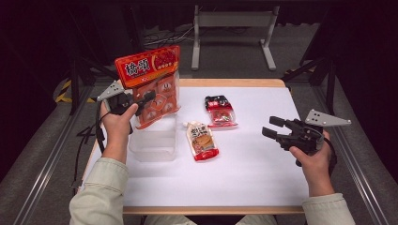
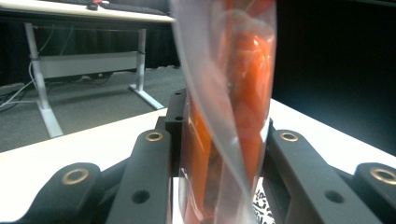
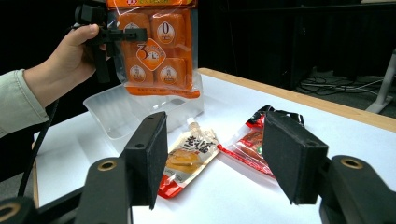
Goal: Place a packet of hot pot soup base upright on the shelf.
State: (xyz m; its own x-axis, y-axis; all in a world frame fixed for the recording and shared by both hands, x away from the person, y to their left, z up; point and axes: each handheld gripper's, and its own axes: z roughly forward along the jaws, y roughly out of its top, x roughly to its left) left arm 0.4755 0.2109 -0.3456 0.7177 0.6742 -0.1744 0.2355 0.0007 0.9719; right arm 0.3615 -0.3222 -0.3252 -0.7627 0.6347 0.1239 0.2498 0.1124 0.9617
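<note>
A: Left gripper (image 1: 146, 98) is clamped on the orange packet (image 1: 152, 84), holding it upright in the air at the left side of the table (image 1: 263, 168). In the left gripper view the jaws press the packet (image 2: 233, 93) from both sides, clear film and orange contents between them.

B: Where is it relative to the tub?

A: Over the clear plastic tub (image 1: 155, 140), its lower edge above the tub's far rim. From the right gripper view the packet (image 3: 156, 51) hangs above the tub (image 3: 121, 112); can't tell if the bottom edge touches the rim, probably just clear.

B: Right gripper?

A: Right gripper (image 1: 273, 127) is released, jaws spread apart, nothing between them. It's at the right side of the table, pointing left toward the pouches. Right hand (image 1: 313, 157) wraps the handle, left hand (image 1: 117, 124) wraps the other one.

B: Counts?

A: One orange packet, four orange blocks visible inside it in the right gripper view. One tub, looks empty. Two pouches flat on the table: one spouted pouch (image 1: 202, 140) just right of the tub, one red pouch (image 1: 219, 111) farther off, near it but apart. Two grippers, two hands.

B: Pouches from the right gripper view?

A: The spouted pouch (image 3: 189, 156) lies left, the red pouch (image 3: 250, 140) right, partly behind the jaw.
</note>
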